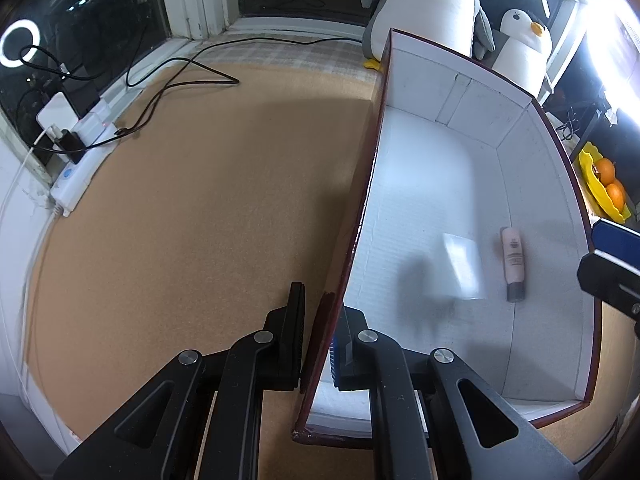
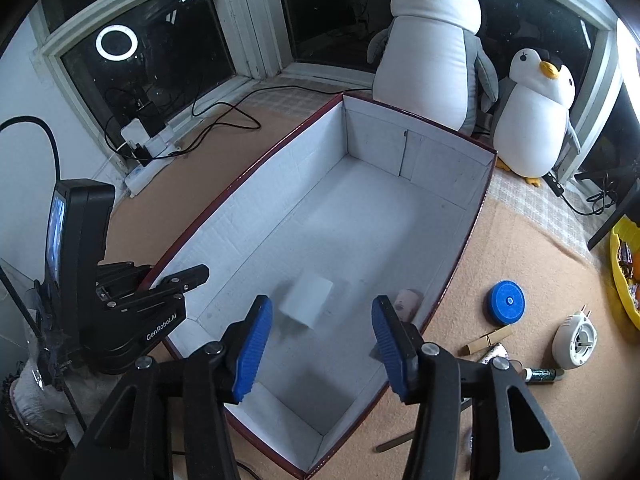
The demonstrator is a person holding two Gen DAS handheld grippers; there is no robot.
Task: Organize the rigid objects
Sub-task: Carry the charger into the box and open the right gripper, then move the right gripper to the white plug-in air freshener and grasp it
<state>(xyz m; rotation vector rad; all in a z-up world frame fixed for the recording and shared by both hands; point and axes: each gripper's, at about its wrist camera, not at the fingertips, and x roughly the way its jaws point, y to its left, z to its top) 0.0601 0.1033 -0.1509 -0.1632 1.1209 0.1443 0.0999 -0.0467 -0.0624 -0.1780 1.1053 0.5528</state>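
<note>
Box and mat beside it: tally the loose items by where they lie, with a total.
Inside the box: 2, a white block and a pink tube.
On the mat right of the box: 5, a blue disc, a clothespin, a white plug-in device, a dark pen and a patterned tube.
Total: 7

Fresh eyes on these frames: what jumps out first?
The long white-lined cardboard box with dark red rim fills the middle, a blurred white block and pink tube inside. The left gripper clamps its near wall; the right gripper hangs open above. Two plush penguins stand behind.
</note>
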